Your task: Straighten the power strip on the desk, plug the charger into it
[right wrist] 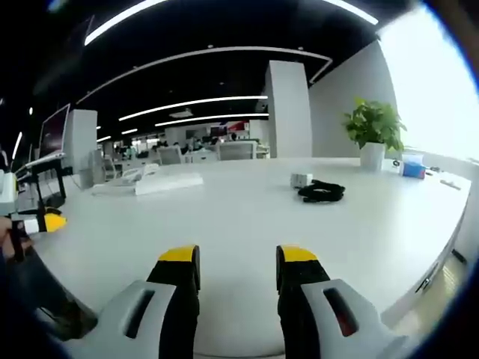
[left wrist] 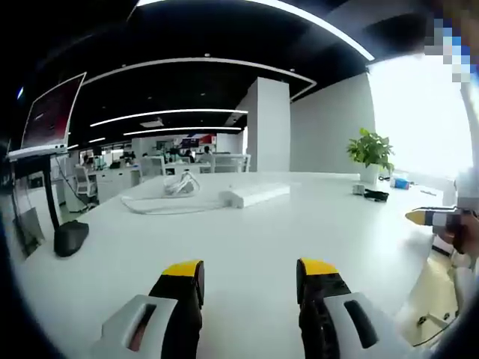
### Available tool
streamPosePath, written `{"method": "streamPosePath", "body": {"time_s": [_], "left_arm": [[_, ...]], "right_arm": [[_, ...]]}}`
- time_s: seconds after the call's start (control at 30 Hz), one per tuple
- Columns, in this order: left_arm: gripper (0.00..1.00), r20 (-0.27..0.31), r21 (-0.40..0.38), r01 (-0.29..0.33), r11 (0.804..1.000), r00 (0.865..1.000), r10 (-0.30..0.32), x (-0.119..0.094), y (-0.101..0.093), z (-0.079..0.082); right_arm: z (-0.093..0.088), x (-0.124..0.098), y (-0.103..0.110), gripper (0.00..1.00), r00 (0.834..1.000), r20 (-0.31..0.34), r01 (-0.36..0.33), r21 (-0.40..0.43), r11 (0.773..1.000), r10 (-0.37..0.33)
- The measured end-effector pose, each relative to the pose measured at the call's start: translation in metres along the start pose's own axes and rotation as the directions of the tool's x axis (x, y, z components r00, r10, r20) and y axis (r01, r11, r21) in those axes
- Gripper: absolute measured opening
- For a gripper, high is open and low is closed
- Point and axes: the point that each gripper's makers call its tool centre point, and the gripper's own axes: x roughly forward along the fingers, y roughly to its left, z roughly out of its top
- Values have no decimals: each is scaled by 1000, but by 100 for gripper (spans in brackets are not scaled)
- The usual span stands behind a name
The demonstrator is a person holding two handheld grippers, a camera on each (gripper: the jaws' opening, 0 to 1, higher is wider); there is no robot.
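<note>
A white power strip (left wrist: 254, 195) lies askew on the white desk (left wrist: 247, 239), far ahead of my left gripper (left wrist: 251, 271), which is open and empty. Its white cord (left wrist: 161, 203) loops to the left of it. In the right gripper view the same power strip (right wrist: 168, 182) lies far left. A small grey charger (right wrist: 301, 179) with a coiled black cable (right wrist: 322, 192) rests ahead and slightly right of my right gripper (right wrist: 237, 265), also open and empty. The charger (left wrist: 359, 190) and cable (left wrist: 376, 195) lie far right in the left gripper view.
A black mouse (left wrist: 70, 237) and a monitor on a stand (left wrist: 49, 120) sit at the desk's left. A potted plant (right wrist: 373, 133) and a blue box (right wrist: 412, 169) stand at the far right. The other gripper's yellow tip (left wrist: 423, 217) enters from the right; the desk edge (right wrist: 441, 254) runs right.
</note>
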Motion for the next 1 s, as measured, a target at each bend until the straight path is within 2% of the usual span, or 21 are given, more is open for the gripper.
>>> {"method": "streamPosePath", "body": {"time_s": [0.5, 0.77, 1.0], "left_arm": [[51, -6, -4, 0, 1000, 1000, 0, 0, 0, -1], [51, 9, 3, -1, 1000, 1000, 1, -1, -1, 3], [51, -6, 0, 0, 1000, 1000, 0, 0, -1, -1]], "right_arm": [[-1, 0, 1, 40, 1000, -2, -3, 3, 1000, 3], [0, 0, 0, 40, 1000, 2, 1, 6, 1000, -1], [-1, -1, -1, 40, 1000, -1, 3, 6, 1000, -3]]}}
